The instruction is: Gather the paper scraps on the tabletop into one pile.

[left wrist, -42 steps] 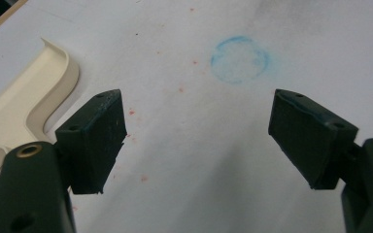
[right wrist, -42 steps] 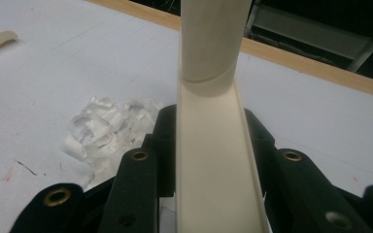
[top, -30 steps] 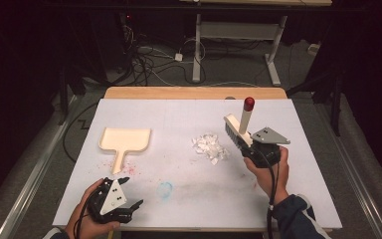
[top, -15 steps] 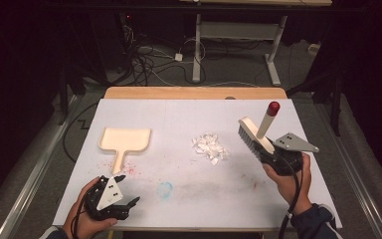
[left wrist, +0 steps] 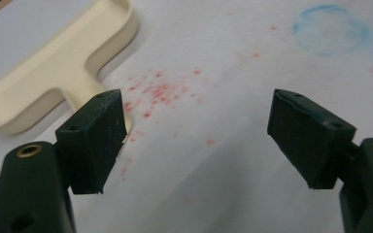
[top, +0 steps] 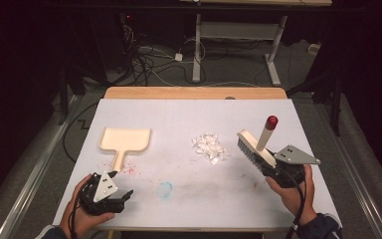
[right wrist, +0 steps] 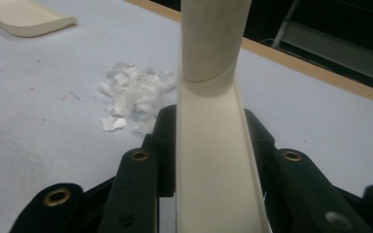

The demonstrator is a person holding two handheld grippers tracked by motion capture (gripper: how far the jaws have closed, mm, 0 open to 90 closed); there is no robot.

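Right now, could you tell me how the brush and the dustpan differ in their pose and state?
The brush is clamped in the right gripper, lifted off the table; the dustpan lies flat and untouched, with the open left gripper just short of its handle. The brush sits right of the paper scraps, the dustpan to their left. The brush has a red-tipped handle; the dustpan is plain. Both are cream-coloured.

No readable text, labels, brands or numbers anywhere: none on the counter, dustpan or brush.
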